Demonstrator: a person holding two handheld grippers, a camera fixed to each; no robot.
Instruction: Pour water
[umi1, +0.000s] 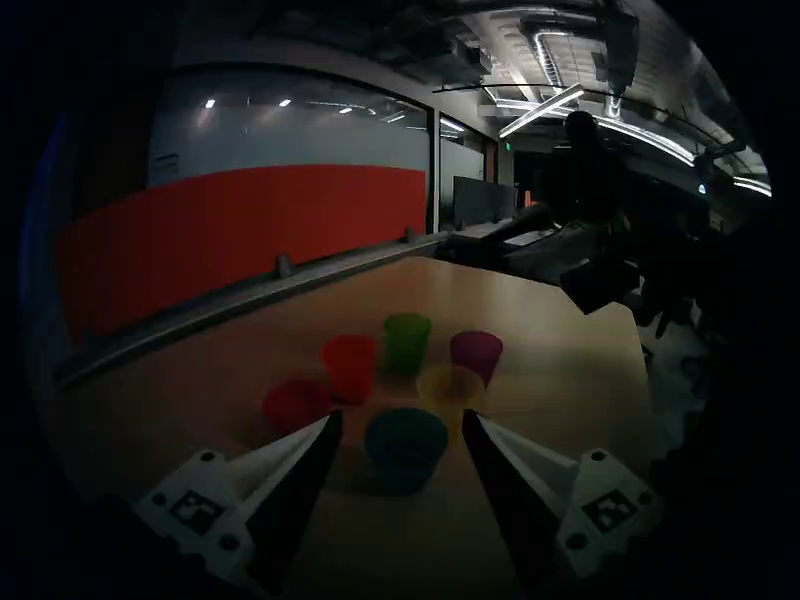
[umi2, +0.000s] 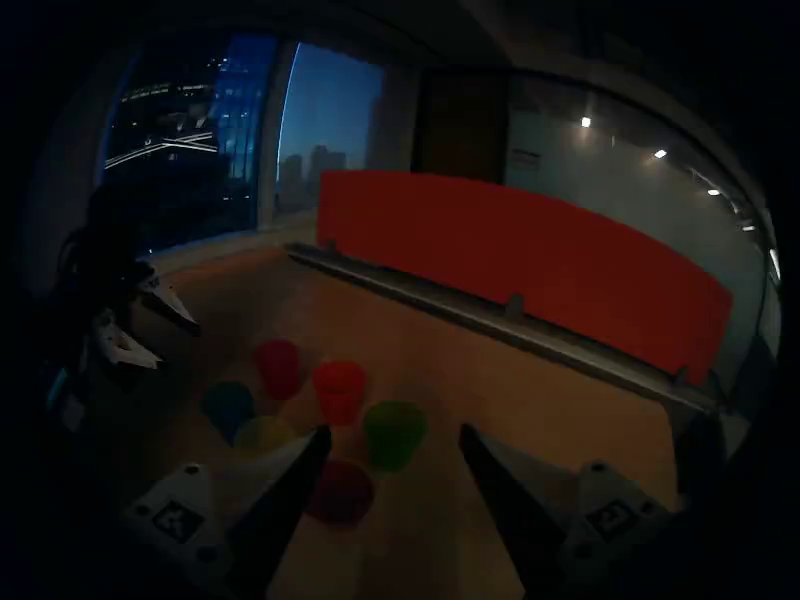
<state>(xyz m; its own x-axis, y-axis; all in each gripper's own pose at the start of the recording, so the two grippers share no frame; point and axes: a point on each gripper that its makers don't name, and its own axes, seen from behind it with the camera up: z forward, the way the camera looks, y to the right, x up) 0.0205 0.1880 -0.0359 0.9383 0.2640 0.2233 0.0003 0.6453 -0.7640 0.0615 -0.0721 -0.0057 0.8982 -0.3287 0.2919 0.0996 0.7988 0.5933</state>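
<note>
dim wooden table (umi1: 560, 340), six cups (umi1: 350, 365) clustered mid-surface, open wood around

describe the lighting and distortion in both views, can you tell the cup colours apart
Left gripper view: dim and underexposed, the ceiling strip light brightest; the fisheye bows the red wall panel; cup colours are muted, but the teal cup is readable. Right gripper view: darker, with a blue cast from the dusk window; the green cup is murky, its edges soft.
</note>
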